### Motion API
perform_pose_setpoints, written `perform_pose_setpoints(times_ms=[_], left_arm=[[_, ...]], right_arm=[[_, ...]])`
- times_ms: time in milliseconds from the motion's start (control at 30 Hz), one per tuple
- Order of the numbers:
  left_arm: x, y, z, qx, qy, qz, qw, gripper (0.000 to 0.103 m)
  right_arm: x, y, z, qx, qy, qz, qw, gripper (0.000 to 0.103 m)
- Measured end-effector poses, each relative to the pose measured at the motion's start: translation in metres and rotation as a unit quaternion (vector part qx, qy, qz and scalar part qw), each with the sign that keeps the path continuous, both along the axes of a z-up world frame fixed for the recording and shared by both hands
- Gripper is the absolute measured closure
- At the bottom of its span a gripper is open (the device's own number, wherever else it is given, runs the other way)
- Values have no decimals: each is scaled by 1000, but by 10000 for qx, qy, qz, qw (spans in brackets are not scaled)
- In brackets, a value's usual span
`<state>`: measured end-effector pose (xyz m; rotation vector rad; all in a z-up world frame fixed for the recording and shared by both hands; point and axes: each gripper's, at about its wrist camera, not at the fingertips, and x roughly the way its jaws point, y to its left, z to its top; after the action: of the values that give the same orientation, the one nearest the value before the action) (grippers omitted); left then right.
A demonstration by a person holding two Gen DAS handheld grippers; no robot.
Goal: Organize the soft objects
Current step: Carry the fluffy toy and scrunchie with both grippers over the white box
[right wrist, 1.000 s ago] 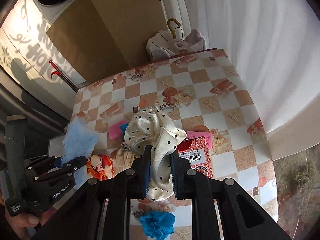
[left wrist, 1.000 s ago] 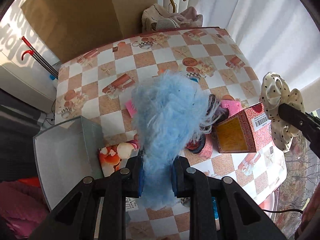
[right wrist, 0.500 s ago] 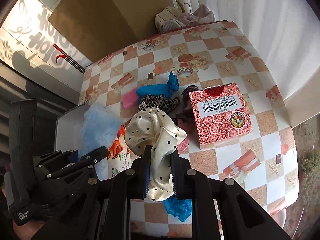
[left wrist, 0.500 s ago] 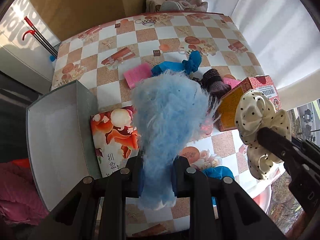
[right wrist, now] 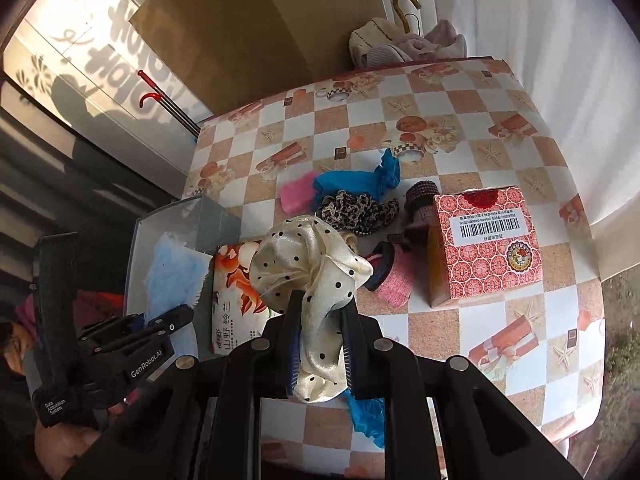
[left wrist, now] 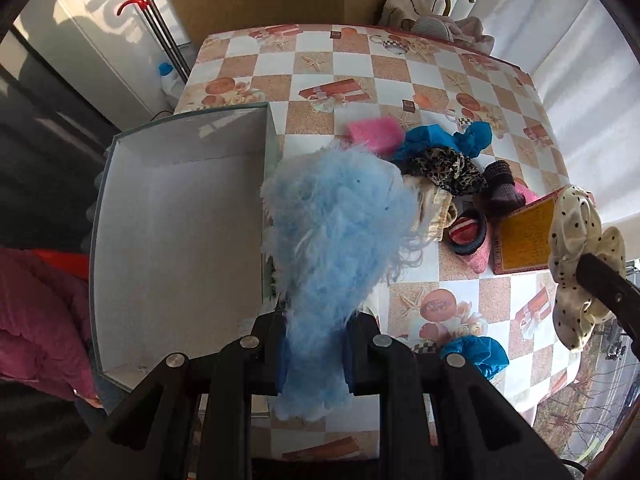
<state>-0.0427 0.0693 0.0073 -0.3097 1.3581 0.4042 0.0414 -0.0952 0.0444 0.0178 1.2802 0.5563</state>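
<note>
Left wrist: left claw [left wrist: 314,354] clamps blue fluff [left wrist: 336,236], box [left wrist: 176,240] just left, likely drop target. Right claw [right wrist: 320,350] pinches dotted scrunchie [right wrist: 310,264], waiting.

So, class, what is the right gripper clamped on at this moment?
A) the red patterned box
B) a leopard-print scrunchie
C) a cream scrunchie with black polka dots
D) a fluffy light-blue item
C: in the right wrist view the right gripper has its jaws shut on the cream polka-dot scrunchie.
</note>
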Motion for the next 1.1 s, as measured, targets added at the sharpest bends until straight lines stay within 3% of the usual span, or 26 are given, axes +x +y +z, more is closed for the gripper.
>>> perform_pose_setpoints(times_ms=[467, 733, 1100], left_arm=[[-68, 69, -6, -51, 14, 1186, 9929, 80], [-93, 92, -17, -8, 96, 1503, 9886, 80], [-121, 112, -33, -101, 230, 1655, 9859, 80]], right_arm=[[-36, 83, -6, -159, -78, 1378, 9903, 84], [-67, 136, -7, -363, -280, 2389, 9700, 84], [-109, 189, -21, -602, -182, 3408, 9380, 84]])
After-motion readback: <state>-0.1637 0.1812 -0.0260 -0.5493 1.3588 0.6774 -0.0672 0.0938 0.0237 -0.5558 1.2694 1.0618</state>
